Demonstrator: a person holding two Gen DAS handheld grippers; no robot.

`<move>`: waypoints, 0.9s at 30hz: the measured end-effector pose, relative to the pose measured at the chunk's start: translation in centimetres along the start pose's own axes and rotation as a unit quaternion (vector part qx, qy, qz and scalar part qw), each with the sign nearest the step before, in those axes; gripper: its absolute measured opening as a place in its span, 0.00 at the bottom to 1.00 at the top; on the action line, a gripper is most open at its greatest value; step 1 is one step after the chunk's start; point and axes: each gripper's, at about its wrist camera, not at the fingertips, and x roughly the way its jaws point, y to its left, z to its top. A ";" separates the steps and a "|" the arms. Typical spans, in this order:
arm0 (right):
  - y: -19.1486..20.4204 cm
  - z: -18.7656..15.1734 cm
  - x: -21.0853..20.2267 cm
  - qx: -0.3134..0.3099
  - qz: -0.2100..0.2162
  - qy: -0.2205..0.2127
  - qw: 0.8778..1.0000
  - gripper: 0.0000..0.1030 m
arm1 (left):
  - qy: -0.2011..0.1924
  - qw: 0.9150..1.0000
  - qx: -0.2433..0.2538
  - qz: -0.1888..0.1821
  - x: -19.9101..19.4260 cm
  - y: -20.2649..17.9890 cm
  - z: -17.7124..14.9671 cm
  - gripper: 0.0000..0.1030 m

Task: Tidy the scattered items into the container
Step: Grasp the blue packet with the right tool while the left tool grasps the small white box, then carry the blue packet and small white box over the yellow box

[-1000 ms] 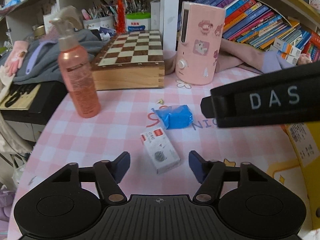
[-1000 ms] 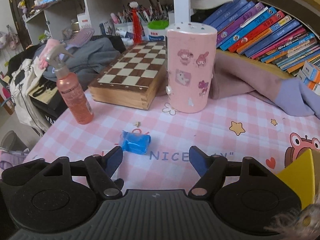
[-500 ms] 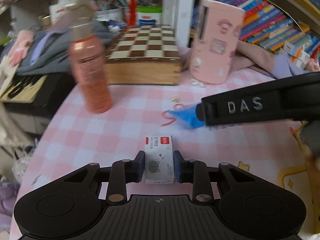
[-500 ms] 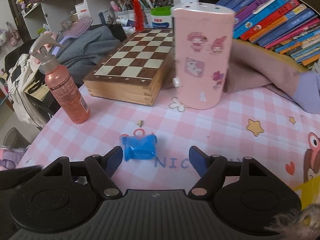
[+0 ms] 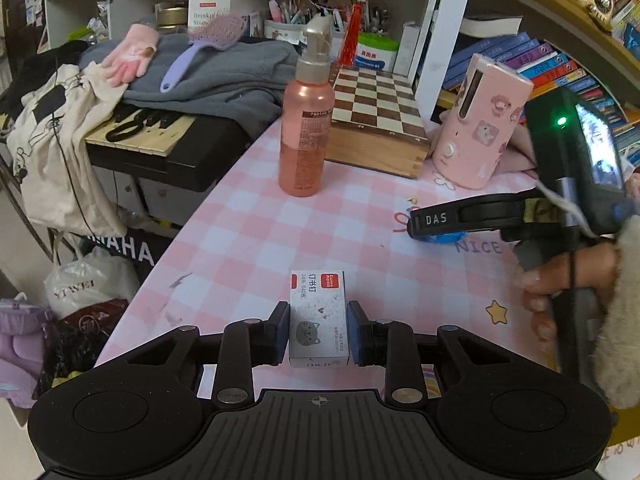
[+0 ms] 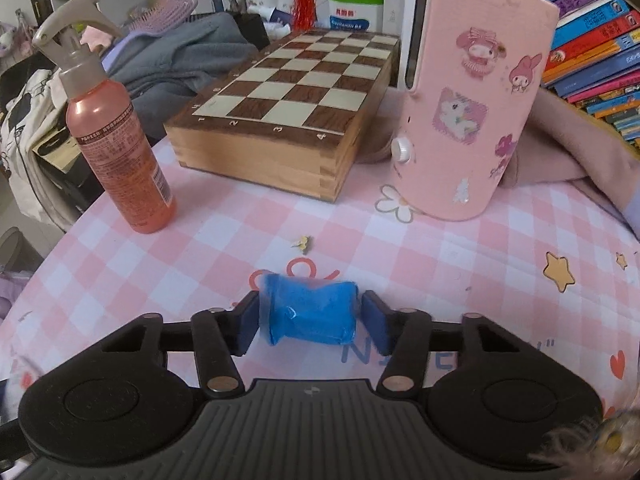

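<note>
**Both grippers at their items; container not in view**

Scene, large to small: pink checked tablecloth (image 5: 248, 236) carrying a chessboard box (image 6: 288, 116), a pink sticker-covered canister (image 6: 472, 104), a pink spray bottle (image 5: 306, 120), then the two small task items.

Left gripper (image 5: 319, 334): clenched on the staple box (image 5: 319, 316). Both pads press flat on the box's long sides. The box's long axis runs straight out along the fingers, away from the camera, with its far half sticking out past the tips. It looks lifted clear of the cloth, though the fisheye angle makes that hard to confirm.

Right gripper (image 6: 308, 320): straddling the blue roll (image 6: 308, 314), which lies on the cloth beside the printed lettering. The roll's long axis runs crosswise, from one finger to the other, so the pads face its two ends. The left pad is touching or nearly so; a narrow gap shows at the right pad. Judgement: not yet gripped, fingers parted around it.

Key relation: the roll sits squarely between the right fingers, well apart from the left gripper, so the right hand is the one to take it. Closing would squeeze it end-on; soft wrap may crumple.

The destination container cannot be placed from either view.
</note>
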 end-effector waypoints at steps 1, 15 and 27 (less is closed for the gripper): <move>-0.1 0.0 -0.1 0.002 0.001 0.000 1.000 0.42 | -0.001 1.000 0.001 -0.002 -0.2 0.0 0.0 0.27; -1.2 -1.8 -6.7 0.042 -0.002 -0.040 0.998 0.42 | -0.035 0.998 0.038 -0.044 -3.7 -1.9 0.3 0.27; -1.2 -5.4 -15.4 0.045 0.013 -0.090 0.995 0.42 | -0.061 0.995 0.035 -0.071 -7.8 -2.2 -1.6 0.27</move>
